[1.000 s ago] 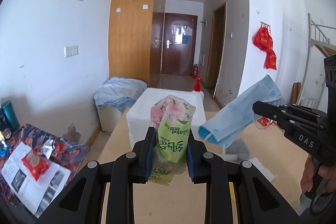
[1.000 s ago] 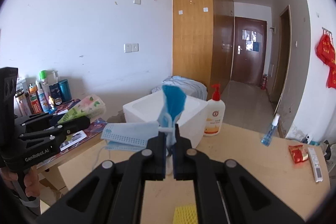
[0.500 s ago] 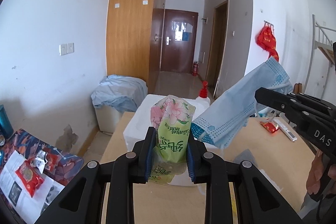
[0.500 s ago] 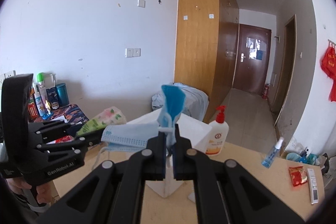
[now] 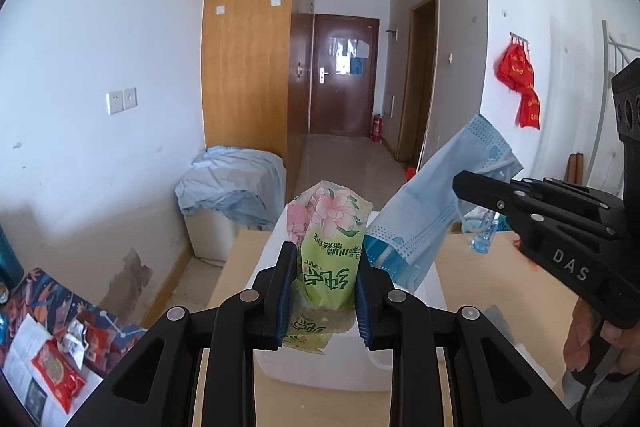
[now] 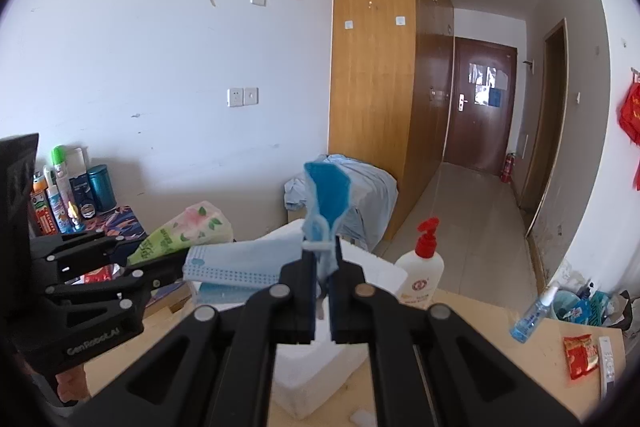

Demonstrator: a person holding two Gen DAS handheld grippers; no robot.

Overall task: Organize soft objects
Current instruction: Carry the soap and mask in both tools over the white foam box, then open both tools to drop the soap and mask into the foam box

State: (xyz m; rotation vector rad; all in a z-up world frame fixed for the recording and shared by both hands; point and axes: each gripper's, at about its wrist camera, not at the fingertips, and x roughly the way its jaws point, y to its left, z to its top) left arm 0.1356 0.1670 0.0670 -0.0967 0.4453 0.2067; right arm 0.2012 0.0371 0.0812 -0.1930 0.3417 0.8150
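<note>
The left tongs (image 5: 325, 279) are clamped on a green tissue pack (image 5: 326, 247) printed with pink flowers; the pack stands up between the blue pads, its crumpled lower end hanging below them and hiding part of the white foam box (image 5: 320, 367) beneath. In the right wrist view those same tongs (image 6: 176, 259) enter from nine o'clock, the pack (image 6: 188, 231) pointing toward two o'clock.

The right tongs (image 6: 321, 267) are closed on a folded stack of blue face masks (image 6: 240, 263); one pinched end sticks up at twelve o'clock, while the rest lies out toward nine o'clock, partly covered by the tong fingers. From the left wrist view the right tongs (image 5: 466, 183) reach in from three o'clock, with the masks (image 5: 432, 211) hanging down toward the pack and nearly touching it; whether they touch cannot be told. A hand (image 5: 588, 343) on the right handle is cut off at the edge.

Both loads hang above the foam box on the tan surface (image 6: 480, 323). A pump bottle (image 6: 422, 275), a small spray bottle (image 6: 532, 315), a red packet (image 6: 580, 355) and a remote (image 6: 606, 359) sit at three to four o'clock; the remote's far end blurs into the frame edge.
</note>
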